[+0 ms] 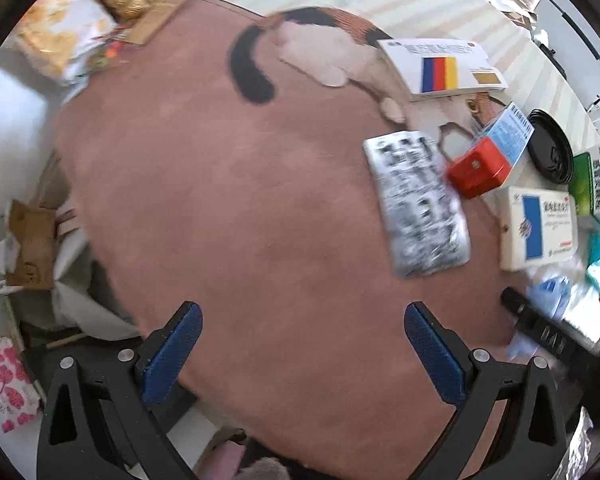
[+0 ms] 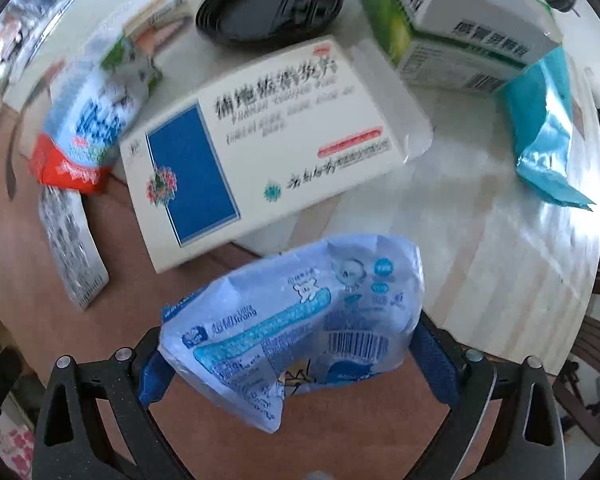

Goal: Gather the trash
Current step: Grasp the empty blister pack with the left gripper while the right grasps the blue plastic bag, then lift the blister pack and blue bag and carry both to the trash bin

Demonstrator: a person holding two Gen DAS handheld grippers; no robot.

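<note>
My right gripper (image 2: 292, 344) is shut on a crumpled light-blue plastic wrapper (image 2: 296, 320) and holds it above the table. Beyond it lie a white and blue medicine box (image 2: 260, 148), a red and blue box (image 2: 84, 128), a silver blister pack (image 2: 72, 244), a green and white box (image 2: 460, 20), a teal packet (image 2: 544, 128) and a black lid (image 2: 268, 4). My left gripper (image 1: 304, 352) is open and empty over the brown mat (image 1: 220, 208). The blister pack (image 1: 416, 204) lies ahead to its right, with the red box (image 1: 480, 168) and white box (image 1: 536, 228) beyond.
A white box with coloured stripes (image 1: 444, 68) lies on the mat's cat picture. A brown paper bag (image 1: 32, 248) and white bags sit off the table's left edge. Snack packets (image 1: 60, 36) lie at the far left. The right gripper's body (image 1: 548, 332) shows at right.
</note>
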